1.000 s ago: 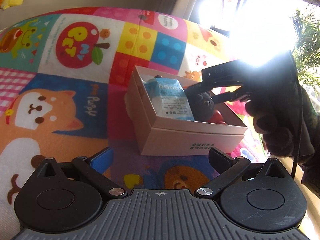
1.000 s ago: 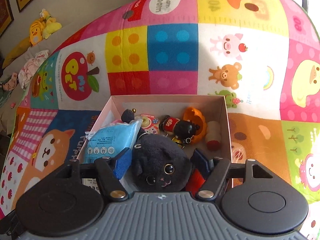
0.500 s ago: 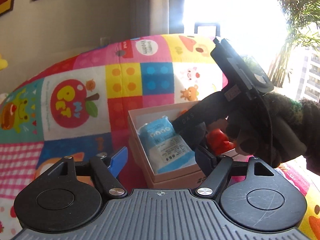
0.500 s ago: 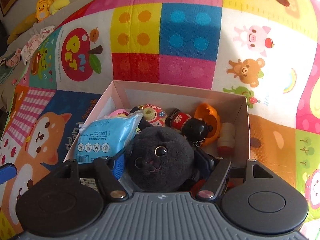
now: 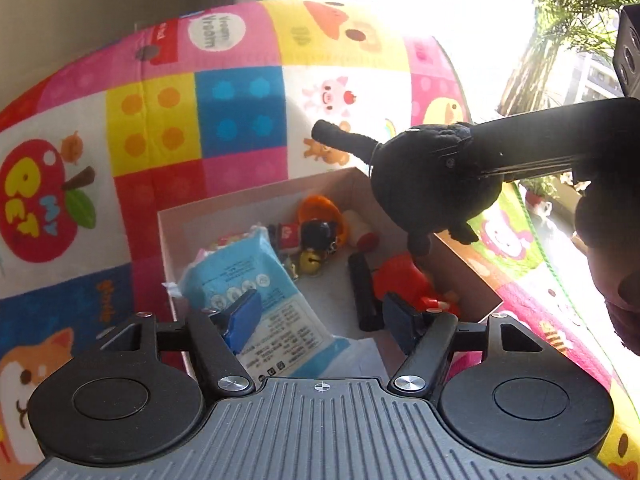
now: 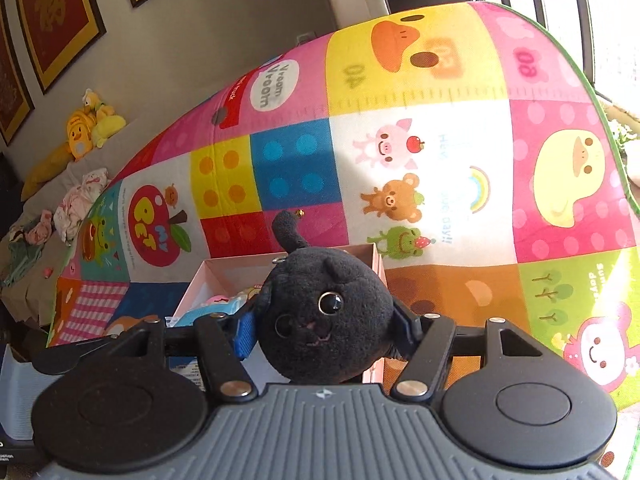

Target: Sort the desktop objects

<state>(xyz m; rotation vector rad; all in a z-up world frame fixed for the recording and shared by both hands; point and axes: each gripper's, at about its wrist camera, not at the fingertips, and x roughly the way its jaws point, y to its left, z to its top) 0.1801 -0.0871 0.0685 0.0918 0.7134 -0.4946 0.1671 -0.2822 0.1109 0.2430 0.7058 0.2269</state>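
The right hand-held gripper (image 6: 324, 330) pinches a black plush cat (image 6: 326, 316) between its blue pads, jaws closing on it, the toy lifted above the pink cardboard box (image 6: 224, 270). The left hand-held gripper (image 5: 320, 318) has nothing between its jaws, which are closing over a blue wipes packet (image 5: 240, 276) in the box. Deeper inside lie a red toy (image 5: 400, 280), a black-headed figurine (image 5: 316, 232) and an orange toy (image 5: 318, 208). Beyond spreads a colourful play mat (image 6: 440, 120).

play mat (image 6: 420, 128) – colourful | framed pictures (image 6: 60, 20) – wall | yellow plush (image 6: 86, 130) – sofa
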